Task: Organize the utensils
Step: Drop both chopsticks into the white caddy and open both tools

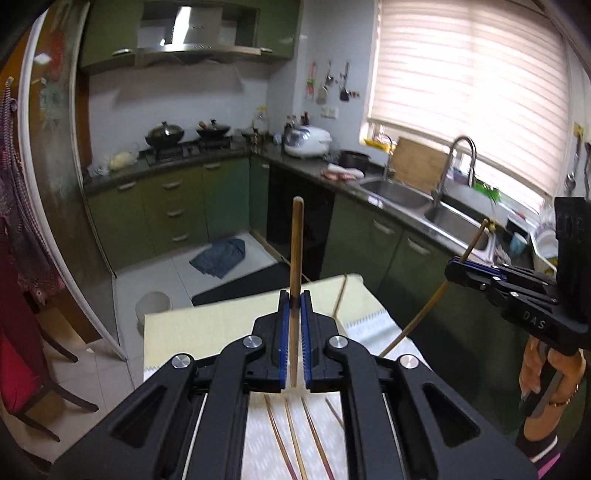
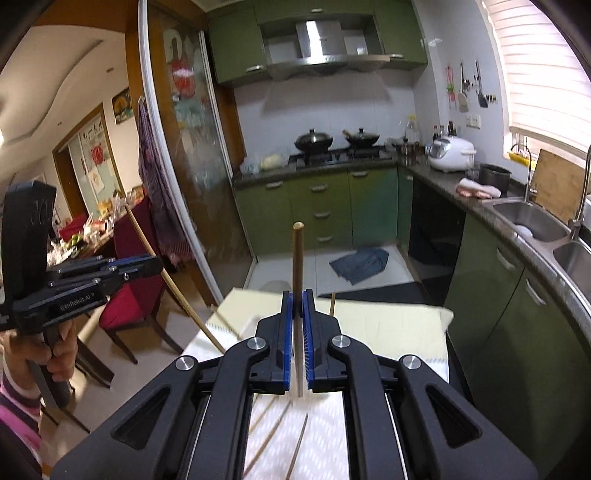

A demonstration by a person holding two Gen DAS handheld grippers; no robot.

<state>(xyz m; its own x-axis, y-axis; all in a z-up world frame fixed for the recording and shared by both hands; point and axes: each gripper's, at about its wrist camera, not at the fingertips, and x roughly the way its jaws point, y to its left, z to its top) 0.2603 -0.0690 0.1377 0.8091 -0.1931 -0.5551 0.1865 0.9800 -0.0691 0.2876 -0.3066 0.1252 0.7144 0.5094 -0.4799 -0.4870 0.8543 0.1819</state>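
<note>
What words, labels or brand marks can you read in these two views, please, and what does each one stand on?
"DAS": on the black body of the right tongs, seen from the left wrist.
"GenRobot.AI": on the black body of the left tongs, seen from the right wrist; small, partly blurred.
Range hood: a small mark on its front, too small to read.
Wall posters in the dining room: print too blurred to read.

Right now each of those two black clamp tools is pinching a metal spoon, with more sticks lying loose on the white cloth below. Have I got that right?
Not quite. The left gripper and the right gripper each pinch a chopstick, not a metal spoon: the left chopstick shows in the left wrist view, the right chopstick in the right wrist view. The rest holds: loose chopsticks lie on the white cloth below.
</note>
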